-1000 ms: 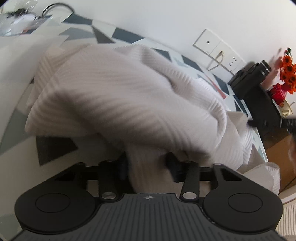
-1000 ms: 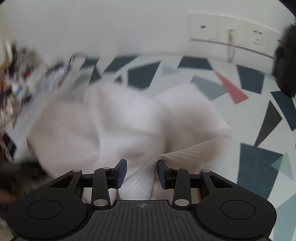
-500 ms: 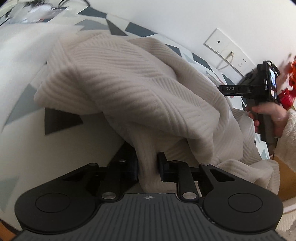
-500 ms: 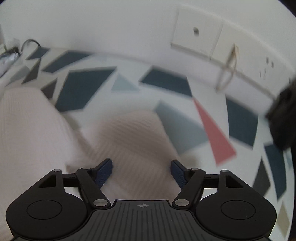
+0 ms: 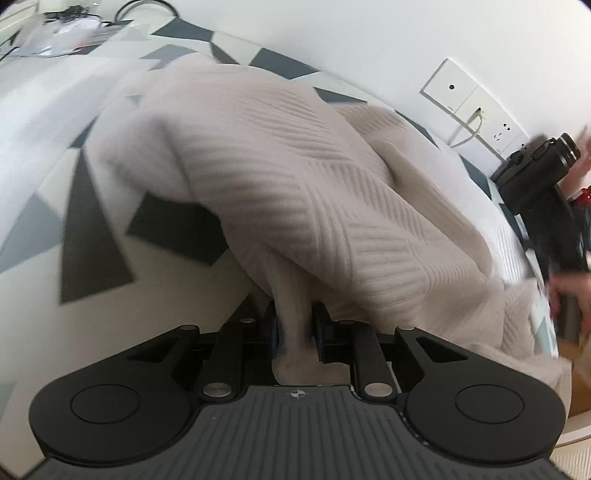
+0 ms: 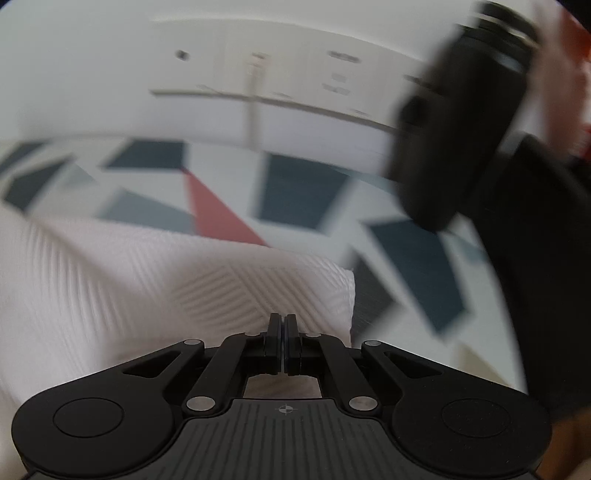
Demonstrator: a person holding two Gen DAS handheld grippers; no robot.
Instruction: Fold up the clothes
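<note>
A cream ribbed knit sweater lies bunched on the patterned tablecloth. My left gripper is shut on a fold of it, and the cloth rises from the jaws in a hump. In the right wrist view the sweater fills the lower left, with a folded corner just ahead of my right gripper. That gripper's pads are pressed together with no visible cloth between them; fabric lies under the fingers. A hand shows at the right edge of the left wrist view.
A black camera-like object stands close on the right, also visible as a black device. White wall sockets with a cable sit behind the table. Cables and clutter lie at the far left.
My right gripper let go of the sweater, opened wide, moved right toward the folded corner and has shut. My left gripper kept hold and its jaws closed tighter on the fold.
</note>
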